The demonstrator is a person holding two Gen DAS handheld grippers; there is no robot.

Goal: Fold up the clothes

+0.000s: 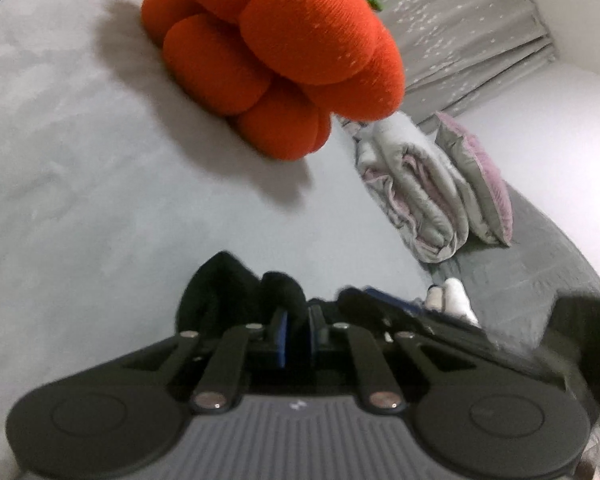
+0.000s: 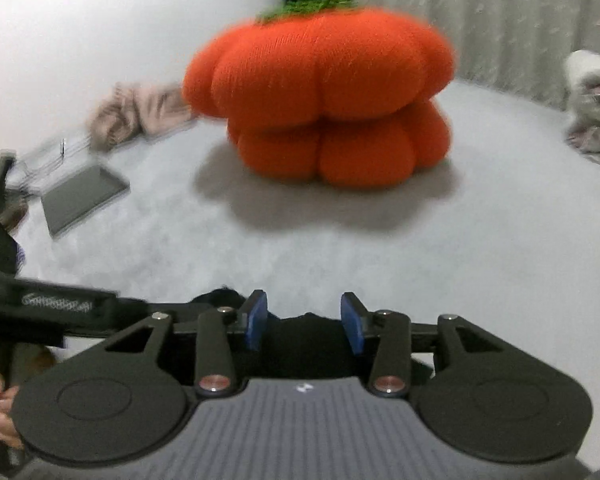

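Black garment (image 1: 236,292) pinched in left gripper (image 1: 298,332); right gripper (image 2: 305,322) jaws open w/ cloth between

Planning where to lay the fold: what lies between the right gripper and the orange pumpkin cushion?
Only bare pale grey bedsheet, in the right wrist view, between the right gripper and the orange knitted pumpkin cushion.

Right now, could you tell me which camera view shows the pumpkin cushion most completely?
The right wrist view: the pumpkin cushion sits whole on the bed, green stalk included, though slightly blurred. The left wrist view crops the cushion at the top edge, showing only its orange lobes and a sliver of green.
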